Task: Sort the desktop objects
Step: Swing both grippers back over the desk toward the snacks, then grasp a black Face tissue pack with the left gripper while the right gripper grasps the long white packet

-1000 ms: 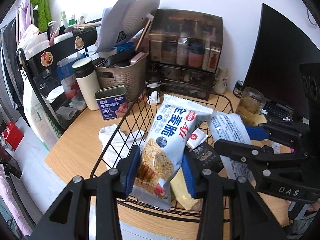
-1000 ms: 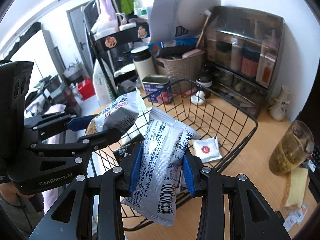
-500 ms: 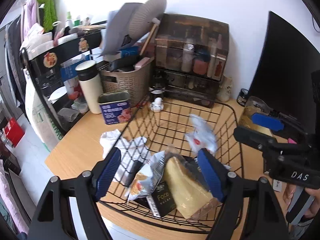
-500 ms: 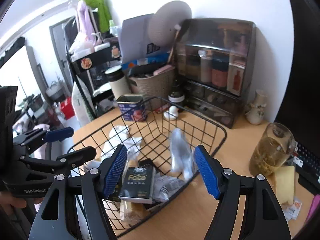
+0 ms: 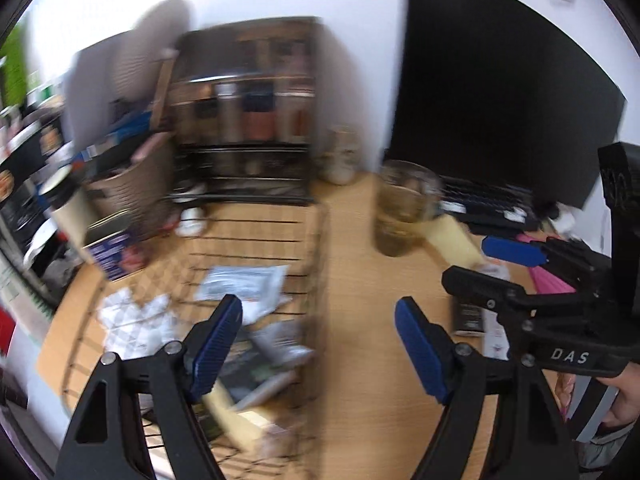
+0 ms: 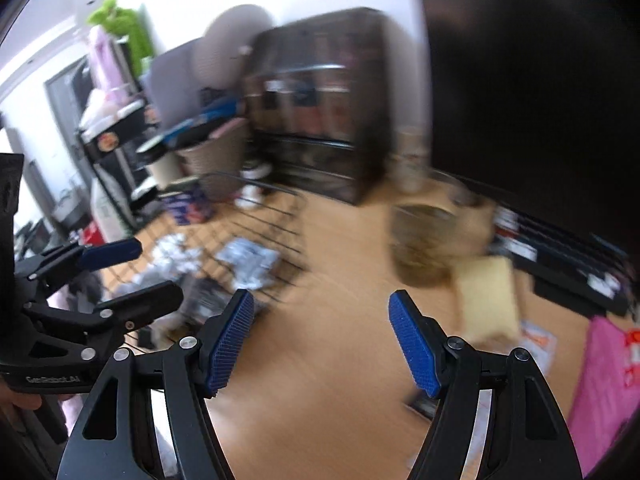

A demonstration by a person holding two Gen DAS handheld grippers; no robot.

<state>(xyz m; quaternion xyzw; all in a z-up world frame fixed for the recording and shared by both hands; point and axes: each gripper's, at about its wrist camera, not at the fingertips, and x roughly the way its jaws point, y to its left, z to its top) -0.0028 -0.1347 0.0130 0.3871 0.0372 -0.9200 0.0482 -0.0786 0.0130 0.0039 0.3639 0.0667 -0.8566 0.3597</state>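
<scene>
Left gripper (image 5: pixel 319 350) spread wide, nothing between its blue pads; it hangs over the right edge of the wire basket (image 5: pixel 320 264). Right gripper (image 6: pixel 321 342) likewise spread and empty, above bare wooden desk (image 6: pixel 320 392). Both views motion-blurred. Snack packets (image 5: pixel 244 284) lie inside the basket. Glass of yellowish liquid (image 5: pixel 404 208) stands right of the basket; yellow block (image 6: pixel 486 300) just beside it.

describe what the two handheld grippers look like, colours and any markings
Both are matte black plastic frames with silver screws and ribbed blue finger pads. The left gripper reads GenRobot.AI on its body in the right wrist view; the right gripper reads DAS in the left wrist view.
</scene>
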